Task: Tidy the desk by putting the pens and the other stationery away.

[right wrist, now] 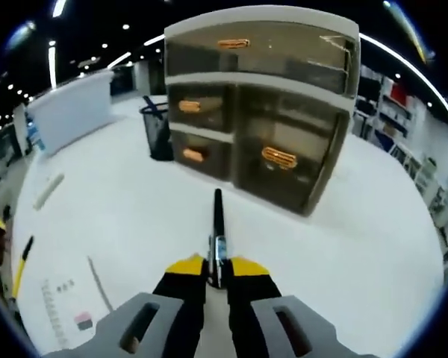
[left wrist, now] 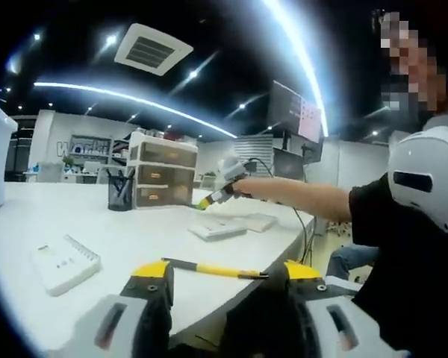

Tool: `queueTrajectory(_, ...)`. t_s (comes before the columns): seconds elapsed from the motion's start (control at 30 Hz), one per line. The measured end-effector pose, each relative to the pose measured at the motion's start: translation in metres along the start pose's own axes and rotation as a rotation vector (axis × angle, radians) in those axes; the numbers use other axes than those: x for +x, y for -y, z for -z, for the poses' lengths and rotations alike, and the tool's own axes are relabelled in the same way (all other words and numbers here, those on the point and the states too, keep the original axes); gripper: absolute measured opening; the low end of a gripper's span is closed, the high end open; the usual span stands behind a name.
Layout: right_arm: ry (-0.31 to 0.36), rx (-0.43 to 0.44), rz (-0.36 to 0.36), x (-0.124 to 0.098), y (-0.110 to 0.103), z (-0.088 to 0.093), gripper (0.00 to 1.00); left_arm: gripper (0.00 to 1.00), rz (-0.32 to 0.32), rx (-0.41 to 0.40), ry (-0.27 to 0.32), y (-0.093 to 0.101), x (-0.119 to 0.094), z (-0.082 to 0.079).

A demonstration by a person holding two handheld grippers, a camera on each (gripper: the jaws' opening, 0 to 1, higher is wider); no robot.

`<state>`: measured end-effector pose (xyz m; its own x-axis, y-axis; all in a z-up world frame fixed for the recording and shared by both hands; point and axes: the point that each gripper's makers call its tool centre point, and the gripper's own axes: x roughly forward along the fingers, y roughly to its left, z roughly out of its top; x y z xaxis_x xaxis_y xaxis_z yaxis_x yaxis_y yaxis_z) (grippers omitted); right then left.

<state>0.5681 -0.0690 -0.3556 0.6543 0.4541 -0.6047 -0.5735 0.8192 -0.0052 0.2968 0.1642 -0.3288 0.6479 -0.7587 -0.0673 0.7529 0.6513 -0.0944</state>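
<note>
right gripper clenched on slim black pen (tip toward grey plastic drawer unit) | left gripper released, over white counter edge | yellow-and-black pen lying just ahead | black mesh pen cup beside drawers

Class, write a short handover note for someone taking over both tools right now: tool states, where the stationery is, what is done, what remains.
Right tool: shut on a black pen, pointing at the drawer unit.
Left tool: open, holding nothing, low at the desk edge.
Yellow-and-black pen lies on the desk just ahead of the left tool.
Mesh pen cup stands beside the drawers.
Done: one pen picked up.
Left: stow that pen, then the yellow one.
</note>
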Motion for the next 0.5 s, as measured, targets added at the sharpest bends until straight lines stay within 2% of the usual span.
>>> queueTrajectory(0.17, 0.031, -0.017, -0.042, -0.014, -0.018, -0.005, 0.08, 0.57, -0.001, 0.029, -0.004, -0.001, 0.004, -0.012)
queueTrajectory(0.37, 0.066, -0.039, -0.115, -0.034, -0.050, -0.002, 0.08, 0.58, -0.019, 0.169, -0.039, -0.003, 0.014, -0.034)
queueTrajectory(0.5, 0.082, -0.075, -0.148, -0.045, -0.067, -0.002, 0.08, 0.59, -0.034, 0.198, -0.036, -0.007, 0.023, -0.048)
